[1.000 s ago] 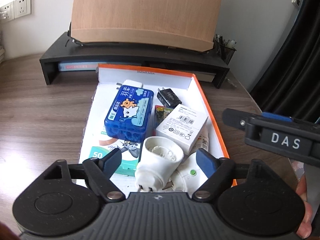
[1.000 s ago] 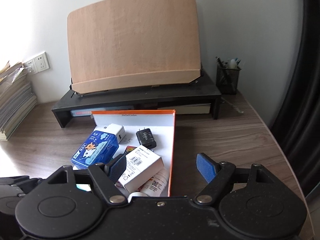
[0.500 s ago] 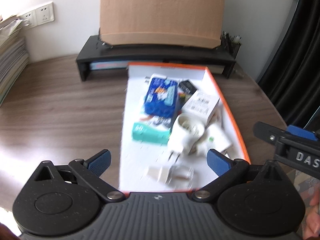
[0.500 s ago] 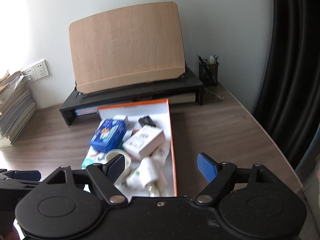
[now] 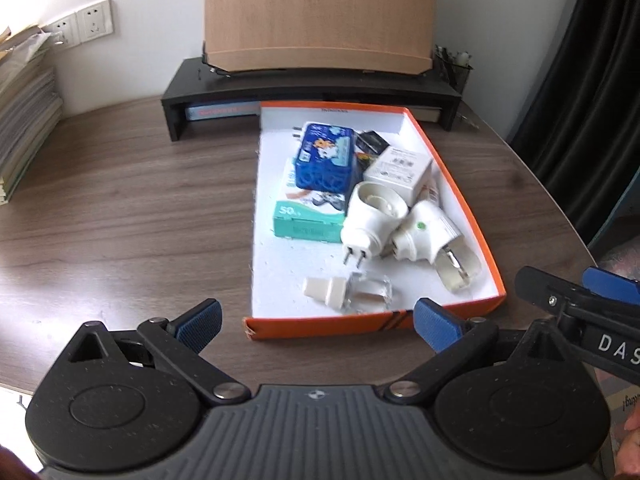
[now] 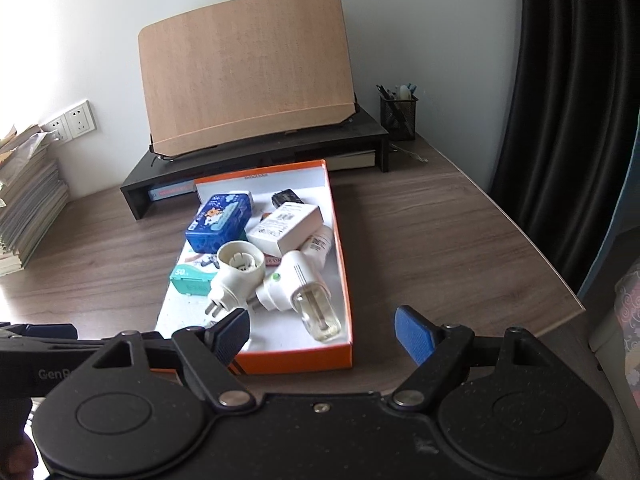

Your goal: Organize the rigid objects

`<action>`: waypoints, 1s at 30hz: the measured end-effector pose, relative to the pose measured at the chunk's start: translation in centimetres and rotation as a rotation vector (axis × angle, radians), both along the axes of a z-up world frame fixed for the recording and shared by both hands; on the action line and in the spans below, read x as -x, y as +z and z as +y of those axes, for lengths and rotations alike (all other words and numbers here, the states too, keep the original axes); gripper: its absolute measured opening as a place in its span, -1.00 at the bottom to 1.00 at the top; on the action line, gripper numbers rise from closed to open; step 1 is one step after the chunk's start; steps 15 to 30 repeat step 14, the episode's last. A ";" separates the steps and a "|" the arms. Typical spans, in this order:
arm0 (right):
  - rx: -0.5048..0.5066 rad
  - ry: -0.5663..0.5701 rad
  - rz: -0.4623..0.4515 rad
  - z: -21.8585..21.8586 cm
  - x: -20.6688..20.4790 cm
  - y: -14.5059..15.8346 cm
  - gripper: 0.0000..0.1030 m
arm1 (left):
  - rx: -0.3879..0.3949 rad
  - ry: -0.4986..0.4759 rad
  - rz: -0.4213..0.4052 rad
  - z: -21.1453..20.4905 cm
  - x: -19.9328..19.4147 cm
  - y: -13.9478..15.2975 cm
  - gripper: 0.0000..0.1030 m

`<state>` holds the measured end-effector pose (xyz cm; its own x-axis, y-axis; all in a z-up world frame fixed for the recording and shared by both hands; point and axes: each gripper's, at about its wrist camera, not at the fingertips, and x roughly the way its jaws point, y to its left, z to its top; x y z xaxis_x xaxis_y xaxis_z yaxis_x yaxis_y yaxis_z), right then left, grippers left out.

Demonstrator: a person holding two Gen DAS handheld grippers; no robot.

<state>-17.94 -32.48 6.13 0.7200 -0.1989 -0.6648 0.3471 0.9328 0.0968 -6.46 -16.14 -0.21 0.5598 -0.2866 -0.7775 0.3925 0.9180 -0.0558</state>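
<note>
Both grippers are seen drawn back from the orange box (image 5: 372,325) compared with a second ago, so the whole box now shows at centre frame in each wrist view. The left gripper (image 5: 316,320) is spread wide and holds nothing; the right gripper (image 6: 322,330) is likewise released and empty. Inside the box, hard items lie piled: a blue case (image 5: 325,156), a white carton (image 5: 398,170), a teal pack (image 5: 308,222), two white plug-in units (image 5: 372,216) and a small clear refill bottle (image 5: 348,290) at lower centre. All are judged light and stiff. The rounded plug bodies are likely slippery and are best taken across their flat sides; the clear bottle looks fragile and is best gripped gently at its cap.
</note>
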 end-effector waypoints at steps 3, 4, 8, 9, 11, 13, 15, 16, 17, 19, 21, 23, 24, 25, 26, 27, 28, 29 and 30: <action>-0.003 -0.008 0.006 -0.1 0.2 -0.1 0.84 | -0.006 0.002 -0.002 -0.1 0.2 -0.1 1.00; -0.002 -0.009 0.007 -0.1 0.3 -0.2 0.84 | -0.003 0.002 0.001 -0.1 0.1 -0.2 1.00; 0.001 -0.013 0.014 0.0 0.4 -0.3 0.84 | 0.001 -0.007 0.008 -0.2 0.2 -0.3 1.00; 0.000 -0.013 0.014 0.0 0.4 -0.3 0.84 | 0.000 -0.008 0.010 -0.3 0.2 -0.4 1.00; 0.003 -0.013 0.018 0.0 0.4 -0.4 0.84 | 0.000 -0.011 0.014 -0.4 0.2 -0.5 1.00; 0.006 -0.014 0.021 -0.1 0.5 -0.4 0.84 | -0.005 -0.017 0.014 -0.5 0.2 -0.6 1.00; 0.005 -0.014 0.021 -0.1 0.5 -0.4 0.84 | -0.009 -0.017 0.011 -0.6 0.2 -0.7 1.00; 0.005 -0.014 0.021 -0.1 0.5 -0.4 0.84 | -0.009 -0.017 0.011 -0.6 0.2 -0.7 1.00; 0.005 -0.014 0.021 -0.1 0.5 -0.4 0.84 | -0.009 -0.017 0.011 -0.6 0.2 -0.7 1.00; 0.005 -0.014 0.021 -0.1 0.5 -0.4 0.84 | -0.009 -0.017 0.011 -0.6 0.2 -0.7 1.00; 0.005 -0.014 0.021 -0.1 0.5 -0.4 0.84 | -0.009 -0.017 0.011 -0.6 0.2 -0.7 1.00; 0.005 -0.014 0.021 -0.1 0.5 -0.4 0.84 | -0.009 -0.017 0.011 -0.6 0.2 -0.7 1.00; 0.005 -0.014 0.021 -0.1 0.5 -0.4 0.84 | -0.009 -0.017 0.011 -0.6 0.2 -0.7 1.00; 0.005 -0.014 0.021 -0.1 0.5 -0.4 0.84 | -0.009 -0.017 0.011 -0.6 0.2 -0.7 1.00; 0.005 -0.014 0.021 -0.1 0.5 -0.4 0.84 | -0.009 -0.017 0.011 -0.6 0.2 -0.7 1.00; 0.005 -0.014 0.021 -0.1 0.5 -0.4 0.84 | -0.009 -0.017 0.011 -0.6 0.2 -0.7 1.00; 0.005 -0.014 0.021 -0.1 0.5 -0.4 0.84 | -0.009 -0.017 0.011 -0.6 0.2 -0.7 1.00; 0.005 -0.014 0.021 -0.1 0.5 -0.4 0.84 | -0.009 -0.017 0.011 -0.6 0.2 -0.7 1.00; 0.005 -0.014 0.021 -0.1 0.5 -0.4 0.84 | -0.009 -0.017 0.011 -0.6 0.2 -0.7 1.00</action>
